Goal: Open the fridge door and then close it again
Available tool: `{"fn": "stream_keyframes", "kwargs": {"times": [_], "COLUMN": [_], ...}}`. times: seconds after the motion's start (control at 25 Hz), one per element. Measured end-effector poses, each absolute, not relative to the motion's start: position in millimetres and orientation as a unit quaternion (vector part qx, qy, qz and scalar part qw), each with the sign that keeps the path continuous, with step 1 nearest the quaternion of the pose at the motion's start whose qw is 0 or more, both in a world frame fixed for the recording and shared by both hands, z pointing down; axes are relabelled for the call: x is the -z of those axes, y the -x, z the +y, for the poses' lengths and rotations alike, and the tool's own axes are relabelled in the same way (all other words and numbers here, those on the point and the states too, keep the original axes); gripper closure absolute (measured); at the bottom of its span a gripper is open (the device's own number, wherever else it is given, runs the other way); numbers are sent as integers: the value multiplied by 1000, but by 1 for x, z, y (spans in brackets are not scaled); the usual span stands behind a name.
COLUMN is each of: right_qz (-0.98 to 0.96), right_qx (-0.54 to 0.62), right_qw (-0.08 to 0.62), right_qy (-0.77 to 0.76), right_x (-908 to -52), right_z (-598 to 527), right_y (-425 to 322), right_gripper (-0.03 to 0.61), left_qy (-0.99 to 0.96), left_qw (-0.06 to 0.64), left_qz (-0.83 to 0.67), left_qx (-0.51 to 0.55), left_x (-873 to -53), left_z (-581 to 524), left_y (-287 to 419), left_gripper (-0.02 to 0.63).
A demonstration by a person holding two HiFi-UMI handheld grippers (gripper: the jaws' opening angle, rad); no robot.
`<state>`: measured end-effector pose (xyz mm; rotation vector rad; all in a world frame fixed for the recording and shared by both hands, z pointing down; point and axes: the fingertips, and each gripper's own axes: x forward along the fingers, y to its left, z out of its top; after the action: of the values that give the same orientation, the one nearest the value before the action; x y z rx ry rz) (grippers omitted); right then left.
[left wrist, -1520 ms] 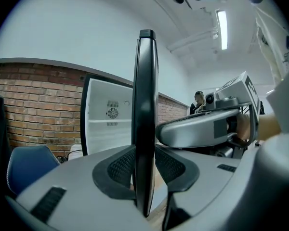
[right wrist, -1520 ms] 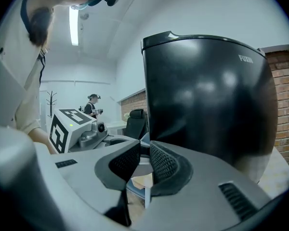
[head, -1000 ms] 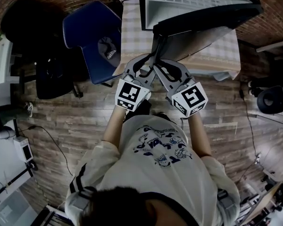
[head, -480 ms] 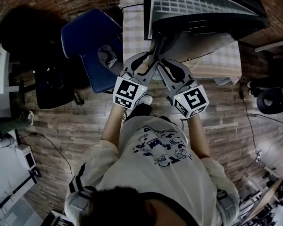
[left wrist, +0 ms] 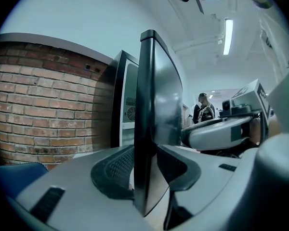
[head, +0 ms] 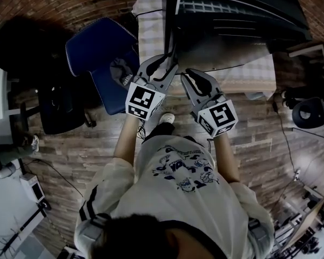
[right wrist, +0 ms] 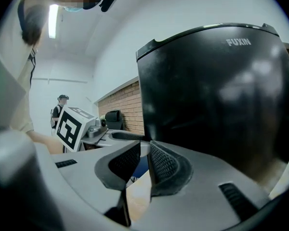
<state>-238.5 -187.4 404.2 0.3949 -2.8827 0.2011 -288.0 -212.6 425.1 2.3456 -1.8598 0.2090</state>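
A black mini fridge (head: pixel 243 9) stands on a table with a checked cloth (head: pixel 151 31). Its door (head: pixel 232 55) is almost closed, and only a strip of the wire shelf shows. My left gripper (head: pixel 170 58) is shut on the door's free edge (left wrist: pixel 151 129), one pad on each side of it. My right gripper (head: pixel 190 77) is just right of the left one, in front of the door's glossy face (right wrist: pixel 216 105). Its pads (right wrist: pixel 164 165) stand a narrow gap apart with nothing between them.
A blue chair (head: pixel 97 53) stands left of the table and a black office chair (head: pixel 59 107) further left. A brick wall (left wrist: pixel 48 105) is behind the fridge. A black stool (head: pixel 308 112) is at the right on the wooden floor. A person (left wrist: pixel 203 110) stands far behind.
The door has swung toward the fridge body, hiding most of the white shelf. Both grippers have moved with it toward the fridge, and the left one still holds the edge.
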Motion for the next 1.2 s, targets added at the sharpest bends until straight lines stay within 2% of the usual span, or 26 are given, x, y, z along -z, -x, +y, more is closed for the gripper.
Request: {"fn": "stream_keyframes", "kwargs": {"times": [0.6, 1.2], "right_qz": [-974, -964], "right_qx": [-72, -85], "right_qw": [112, 95], "right_qy": [-182, -232], "right_x": [-409, -407], "right_z": [-225, -246], "right_y": [259, 251], "right_gripper": [502, 502], "left_qy": [-761, -743], "left_qw": [66, 65], "left_qz": [-642, -664], "left_qx": [-63, -49], "left_x": [-422, -419], "left_z": [-260, -258], "left_y": [326, 326], "left_gripper": [488, 488]}}
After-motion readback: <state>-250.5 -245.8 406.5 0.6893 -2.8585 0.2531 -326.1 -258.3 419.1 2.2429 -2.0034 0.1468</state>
